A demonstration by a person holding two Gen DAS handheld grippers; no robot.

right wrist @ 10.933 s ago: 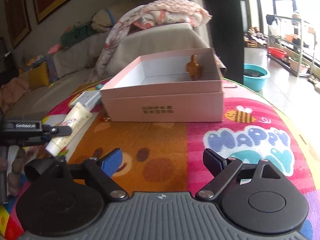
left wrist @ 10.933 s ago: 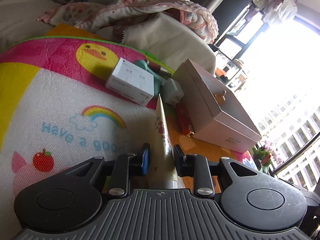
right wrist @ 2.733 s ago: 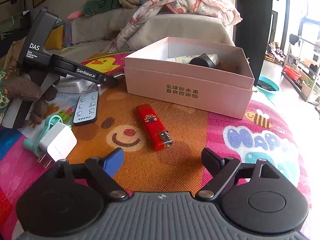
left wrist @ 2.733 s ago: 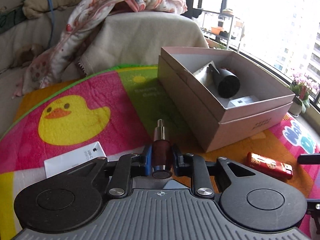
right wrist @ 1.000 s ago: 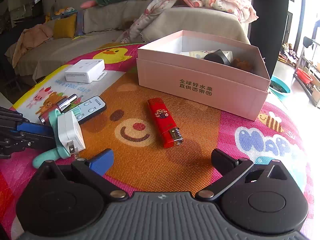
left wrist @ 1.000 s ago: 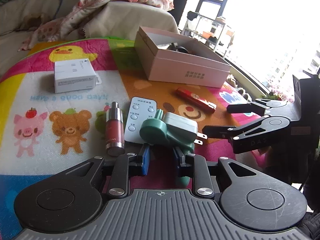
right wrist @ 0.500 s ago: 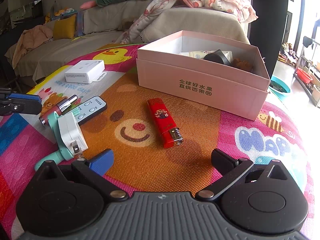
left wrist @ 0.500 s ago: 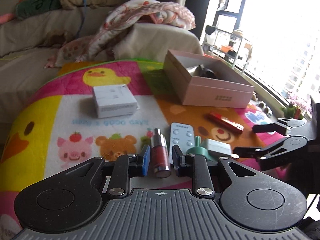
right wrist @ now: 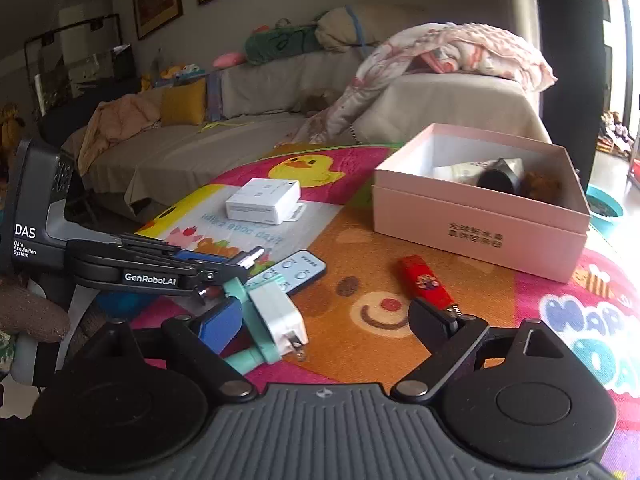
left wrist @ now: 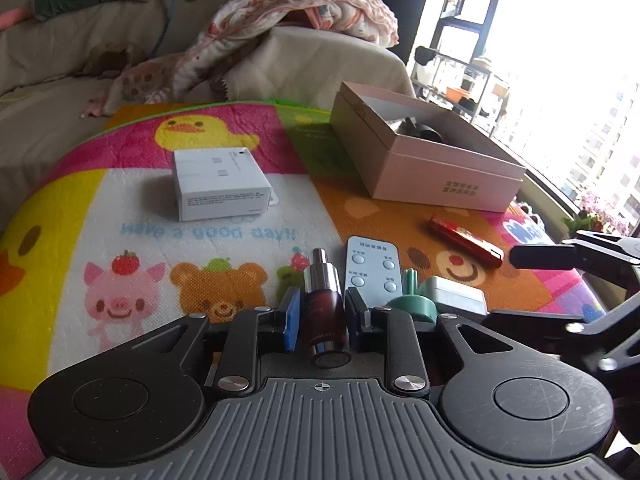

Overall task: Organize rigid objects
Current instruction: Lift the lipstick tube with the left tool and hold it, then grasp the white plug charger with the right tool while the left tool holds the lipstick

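Observation:
A dark red dropper bottle (left wrist: 325, 312) with a silver neck lies between the fingers of my left gripper (left wrist: 322, 315); the pads stand close on both sides with slim gaps, so contact is unclear. My right gripper (right wrist: 326, 330) is open and empty, low over the mat, with a white charger on a teal holder (right wrist: 272, 320) and a red lighter (right wrist: 426, 282) between its spread fingers. The open pink box (left wrist: 430, 152) holds a dark cylinder and a tube. A white remote (left wrist: 372, 270) and a white carton (left wrist: 220, 184) lie on the mat.
The objects rest on a colourful cartoon play mat (left wrist: 140, 240) over a round table. A beige sofa with a floral blanket (left wrist: 280, 32) stands behind. A bright window and shelving are at the right. The left gripper's body (right wrist: 132, 268) crosses the right wrist view.
My left gripper has moved in so the dropper bottle now lies deeper between its fingers. My right gripper has dropped lower and forward toward the charger and lighter.

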